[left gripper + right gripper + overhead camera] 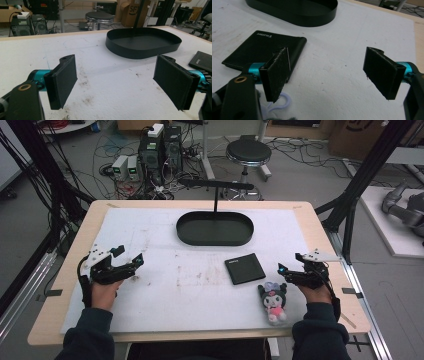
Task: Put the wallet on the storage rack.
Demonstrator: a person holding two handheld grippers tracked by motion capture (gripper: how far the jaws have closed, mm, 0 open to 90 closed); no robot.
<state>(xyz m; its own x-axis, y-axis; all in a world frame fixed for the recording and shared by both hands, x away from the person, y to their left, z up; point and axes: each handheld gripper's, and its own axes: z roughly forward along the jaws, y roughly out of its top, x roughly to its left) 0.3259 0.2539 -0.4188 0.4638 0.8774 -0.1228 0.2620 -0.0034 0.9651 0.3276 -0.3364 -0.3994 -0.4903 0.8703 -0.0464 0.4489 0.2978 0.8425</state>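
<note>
A black oval tray point(215, 240) sits at the back middle of the white mat point(165, 290). A black wallet point(244, 268) lies flat in front of it, to the right. A small black and pink plush toy point(273, 301) lies near the front edge. My left gripper point(130, 256) hovers open over the mat's left side, holding nothing. My right gripper point(291, 263) is open just right of the wallet and above the plush. In the left gripper view the open gripper point(115, 67) faces the tray point(142, 51). In the right gripper view the open gripper point(327, 53) has the wallet point(262, 48) by its left jaw.
A thin black T-shaped stand point(216, 185) rises behind the tray. Beyond the table are a round stool point(248, 152), computer towers point(160, 147) and loose cables on the floor. Black frame posts point(370, 165) flank the table. The wallet's corner point(202, 61) lies at the left gripper view's right edge.
</note>
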